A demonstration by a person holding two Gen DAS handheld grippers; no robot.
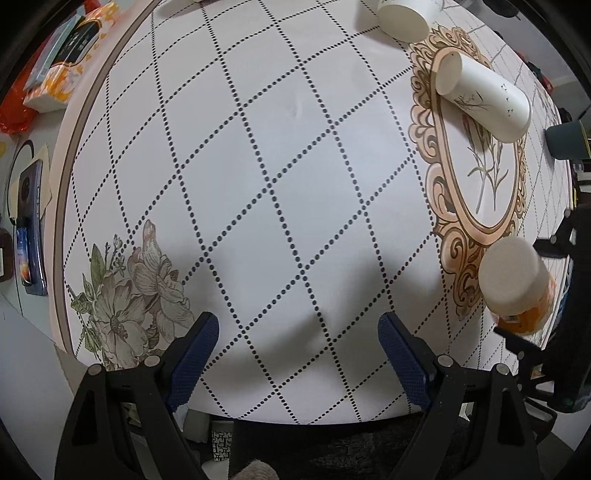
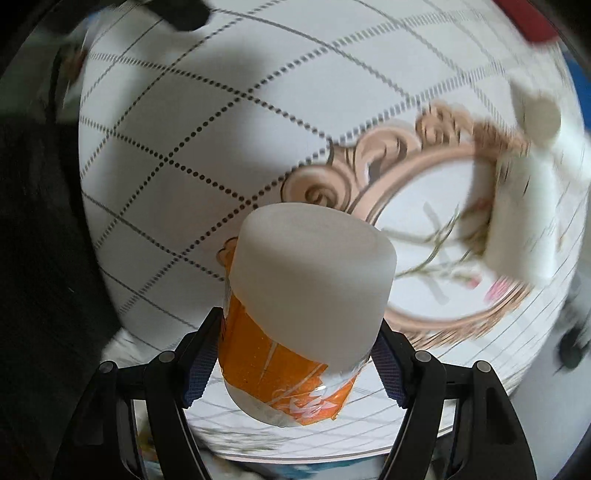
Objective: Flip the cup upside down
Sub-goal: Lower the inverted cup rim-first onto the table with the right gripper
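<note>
An orange-and-white cup with a frosted white end (image 2: 306, 306) sits between the blue pads of my right gripper (image 2: 295, 360), which is shut on it and holds it above the table near the front edge, white end pointing away from the camera. It also shows in the left wrist view (image 1: 515, 284), at the right edge with the right gripper's black frame behind it. My left gripper (image 1: 299, 345) is open and empty above the table's front edge.
The round table (image 1: 258, 147) has a dotted diamond pattern and an ornate oval frame print (image 1: 476, 166). A white paper cup (image 1: 484, 96) lies on its side on that print. Another white cup (image 1: 404, 18) lies at the far edge. Tissue packs (image 1: 59, 62) lie off-table left.
</note>
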